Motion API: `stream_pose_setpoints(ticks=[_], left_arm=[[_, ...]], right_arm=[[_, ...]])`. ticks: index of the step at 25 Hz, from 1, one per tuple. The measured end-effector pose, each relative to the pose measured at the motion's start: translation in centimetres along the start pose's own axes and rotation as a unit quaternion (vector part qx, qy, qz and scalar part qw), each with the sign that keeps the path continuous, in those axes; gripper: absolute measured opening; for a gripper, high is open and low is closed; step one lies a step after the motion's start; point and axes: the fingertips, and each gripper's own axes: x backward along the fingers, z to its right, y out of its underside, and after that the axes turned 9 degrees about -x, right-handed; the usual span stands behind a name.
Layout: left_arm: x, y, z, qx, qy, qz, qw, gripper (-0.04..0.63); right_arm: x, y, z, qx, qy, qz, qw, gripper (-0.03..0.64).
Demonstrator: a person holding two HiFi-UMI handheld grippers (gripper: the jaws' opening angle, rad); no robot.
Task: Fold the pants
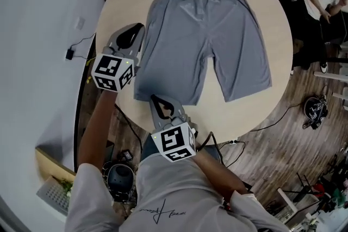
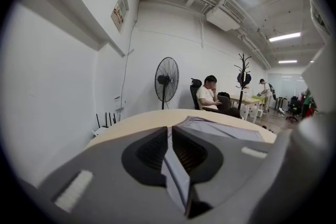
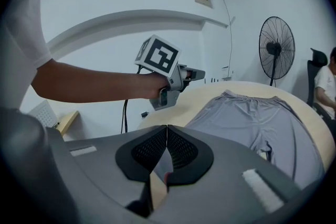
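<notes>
Grey pants (image 1: 206, 41), short-legged, lie spread flat on the round wooden table (image 1: 272, 13), waistband at the far side and both legs toward me. My left gripper (image 1: 139, 26) hangs by the pants' left side edge, jaws shut and nothing visibly held. My right gripper (image 1: 154, 98) sits at the near table edge by the left leg's hem, jaws also shut and empty. In the left gripper view the closed left gripper (image 2: 170, 128) points across the pants (image 2: 220, 128). The right gripper view shows the closed right gripper (image 3: 167, 127), the pants (image 3: 252, 113) and my left gripper (image 3: 202, 75) beside them.
A standing fan (image 2: 166, 80), a coat rack (image 2: 243, 78) and a seated person (image 2: 209, 93) are beyond the table's far side. A black cable (image 1: 272, 122) runs off the near right edge. A helmet (image 1: 314, 107) lies on the wooden floor at right.
</notes>
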Motion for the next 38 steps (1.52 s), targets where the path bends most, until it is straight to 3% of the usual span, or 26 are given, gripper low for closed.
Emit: stream_pose_setpoints(ticks=[8,17,34,38], left_arm=[[-5.7,1.6,-3.1,-0.006,0.03,-0.018,0.9994,0.052],[-10.5,4.0,-5.7,-0.006,0.038,-0.049,0.9981,0.052],[-14.6,8.3,-7.5,0.025,0.052,-0.093,0.994,0.072],[-16.3,9.3,-7.8,0.031,0.062,-0.11,0.9915,0.119]], right_arm=[[-4.4,0.7,0.7,0.002,0.014,-0.03,0.999,-0.006],[-8.2,1.6,1.3,0.003,0.011,-0.058,0.998,0.002],[-12.3,8.3,-2.6,0.049,-0.057,-0.159,0.984,0.104],[-12.7,9.1,-2.9,0.061,-0.06,-0.165,0.983,0.115]])
